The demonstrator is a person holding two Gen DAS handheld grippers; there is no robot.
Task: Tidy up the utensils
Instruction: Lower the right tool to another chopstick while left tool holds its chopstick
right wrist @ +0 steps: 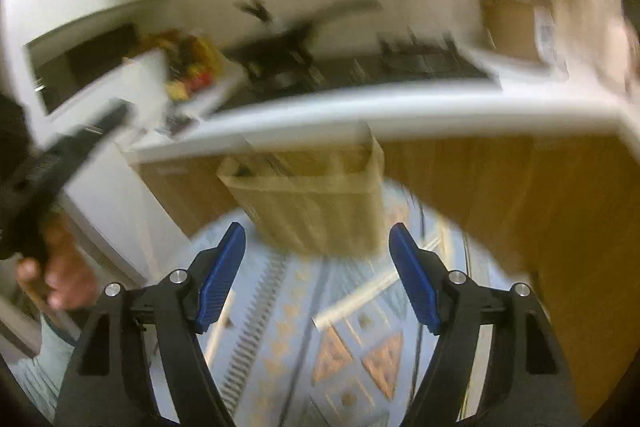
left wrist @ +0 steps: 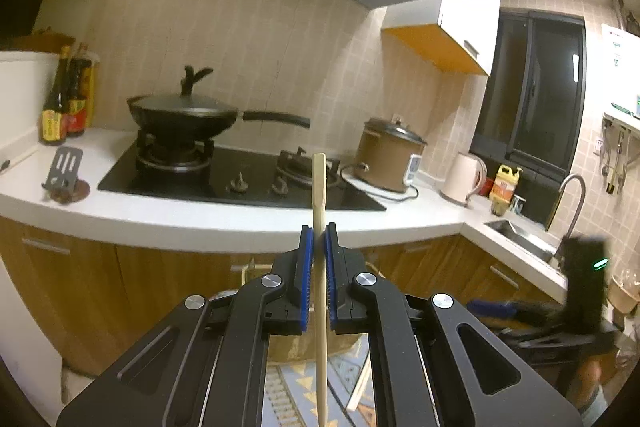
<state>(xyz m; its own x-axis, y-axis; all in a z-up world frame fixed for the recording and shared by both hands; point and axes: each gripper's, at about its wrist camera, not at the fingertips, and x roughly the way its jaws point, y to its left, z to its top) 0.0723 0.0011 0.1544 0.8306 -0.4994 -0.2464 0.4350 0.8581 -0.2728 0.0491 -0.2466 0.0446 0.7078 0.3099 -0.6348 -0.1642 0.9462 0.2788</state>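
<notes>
One wooden chopstick point(left wrist: 319, 211) stands near-upright, clenched between the blue pads of the left gripper point(left wrist: 319, 239), in front of the white counter point(left wrist: 200, 219). Far left, sauce bottles point(left wrist: 66, 99); then lidded wok point(left wrist: 182, 111) on the stove; brown rice cooker point(left wrist: 388, 155) further right. Right gripper point(right wrist: 318, 247): jaws spread wide, nothing between them, beige slatted container point(right wrist: 312, 203) beyond, view blurred.

My left gripper point(left wrist: 319, 239) clamped on an upright chopstick point(left wrist: 319, 195), just before the stove point(left wrist: 240, 175).
</notes>
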